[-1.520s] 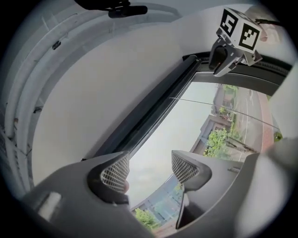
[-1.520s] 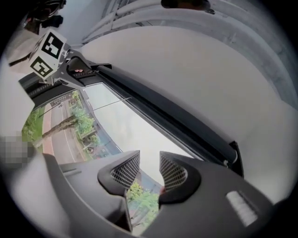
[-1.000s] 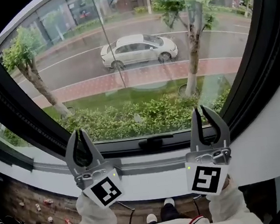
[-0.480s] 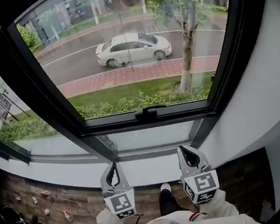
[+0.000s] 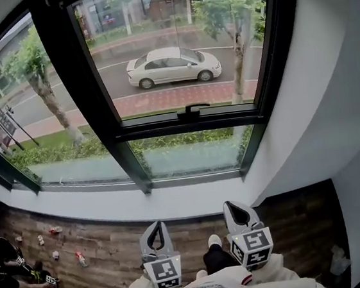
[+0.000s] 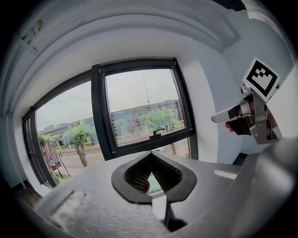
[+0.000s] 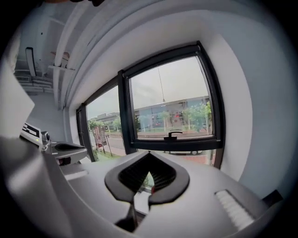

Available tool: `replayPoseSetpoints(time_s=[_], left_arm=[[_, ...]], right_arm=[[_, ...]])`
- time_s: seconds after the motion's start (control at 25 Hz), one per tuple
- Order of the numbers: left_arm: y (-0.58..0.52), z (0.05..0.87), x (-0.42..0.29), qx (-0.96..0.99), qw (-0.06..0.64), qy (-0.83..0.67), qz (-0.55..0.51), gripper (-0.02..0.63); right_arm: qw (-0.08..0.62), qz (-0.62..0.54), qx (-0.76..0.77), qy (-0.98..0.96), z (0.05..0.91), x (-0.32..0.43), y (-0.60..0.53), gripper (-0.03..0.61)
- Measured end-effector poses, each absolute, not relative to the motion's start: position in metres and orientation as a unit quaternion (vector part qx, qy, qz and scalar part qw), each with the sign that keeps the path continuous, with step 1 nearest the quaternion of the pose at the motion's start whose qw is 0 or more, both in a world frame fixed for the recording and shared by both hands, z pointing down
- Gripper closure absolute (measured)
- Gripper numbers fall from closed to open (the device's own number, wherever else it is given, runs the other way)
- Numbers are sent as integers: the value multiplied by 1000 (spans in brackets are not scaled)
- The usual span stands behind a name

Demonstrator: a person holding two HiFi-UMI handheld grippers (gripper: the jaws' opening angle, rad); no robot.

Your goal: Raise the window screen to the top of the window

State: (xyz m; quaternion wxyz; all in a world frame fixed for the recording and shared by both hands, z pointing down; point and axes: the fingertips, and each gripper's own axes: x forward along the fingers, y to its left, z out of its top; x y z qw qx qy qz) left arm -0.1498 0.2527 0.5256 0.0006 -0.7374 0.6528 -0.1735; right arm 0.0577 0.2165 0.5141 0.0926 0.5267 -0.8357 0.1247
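Note:
A black-framed window (image 5: pixel 70 88) fills the top of the head view. A black crossbar with a small handle (image 5: pixel 192 111) spans it at mid-height, and the pane under the bar (image 5: pixel 188 155) looks hazy. My left gripper (image 5: pixel 155 224) and right gripper (image 5: pixel 231 204) sit low, close to my body and far from the window, both shut with nothing between the jaws. The left gripper view shows its shut tips (image 6: pixel 151 153) pointing at the handle (image 6: pixel 159 131), with the right gripper (image 6: pixel 219 117) alongside. In the right gripper view the shut tips (image 7: pixel 149 153) face the handle (image 7: pixel 174 135).
A white sill (image 5: pixel 142 206) runs under the window, with a white wall (image 5: pixel 329 91) to the right. Below is a wooden floor (image 5: pixel 102 252) with small objects (image 5: pixel 53 251) scattered at the left. My shoe (image 5: pixel 214 241) shows between the grippers.
Both grippers have dropped from the window's lower frame back to my body, staying empty. The head view has drawn back, so the whole window shows.

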Motion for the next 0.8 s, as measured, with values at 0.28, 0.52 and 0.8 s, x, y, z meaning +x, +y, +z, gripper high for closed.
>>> replayPoseSetpoints(time_s=[0.28, 0.52, 0.8], left_arm=[[275, 496, -120, -745, 20, 649, -151, 615], [271, 480, -86, -751, 34, 645, -134, 615], [274, 487, -79, -751, 35, 645, -140, 615]], right_arm=[[92, 117, 545, -825, 500, 88, 251, 575], [101, 107, 549, -822, 497, 117, 261, 575], [104, 124, 556, -815, 510, 133, 272, 575]])
